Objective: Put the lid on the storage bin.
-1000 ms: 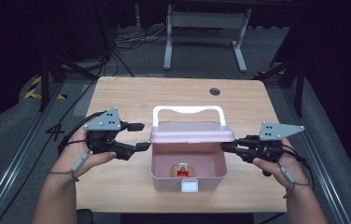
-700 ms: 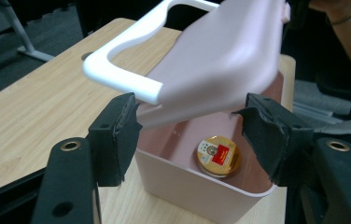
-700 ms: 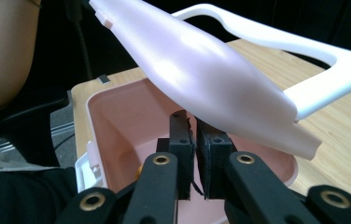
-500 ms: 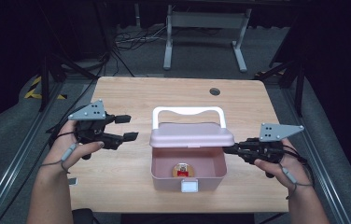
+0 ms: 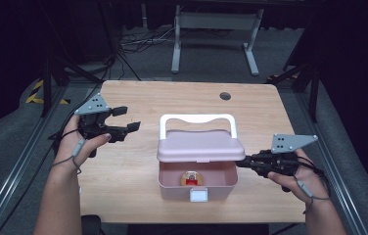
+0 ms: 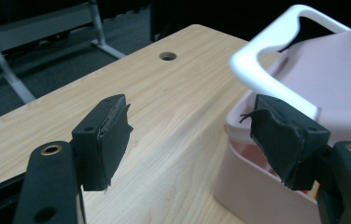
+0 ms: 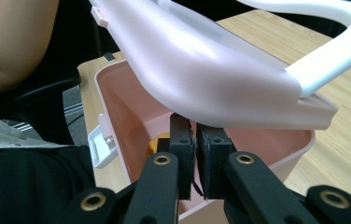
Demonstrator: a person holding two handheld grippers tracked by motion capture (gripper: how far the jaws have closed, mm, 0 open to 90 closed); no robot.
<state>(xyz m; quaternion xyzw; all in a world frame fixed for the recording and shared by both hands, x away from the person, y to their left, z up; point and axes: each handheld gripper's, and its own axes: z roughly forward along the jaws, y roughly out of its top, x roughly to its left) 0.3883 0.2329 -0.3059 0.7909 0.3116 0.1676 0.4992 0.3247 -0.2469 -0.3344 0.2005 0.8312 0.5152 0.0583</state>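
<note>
The pink box [image 5: 197,178] sits near the front edge of the table [image 5: 172,103], its lid [image 5: 200,145] half raised. The right gripper [image 5: 241,163] props the lid's right edge from beneath, jaws closed together with nothing between them. If that tip slips sideways, I judge the lid will drop shut. Further back, at the left, the left gripper [image 5: 126,119] hovers apart from the box, its jaws having just been opening, empty. The small red and gold thing [image 5: 191,178] inside is too small to identify.
</note>
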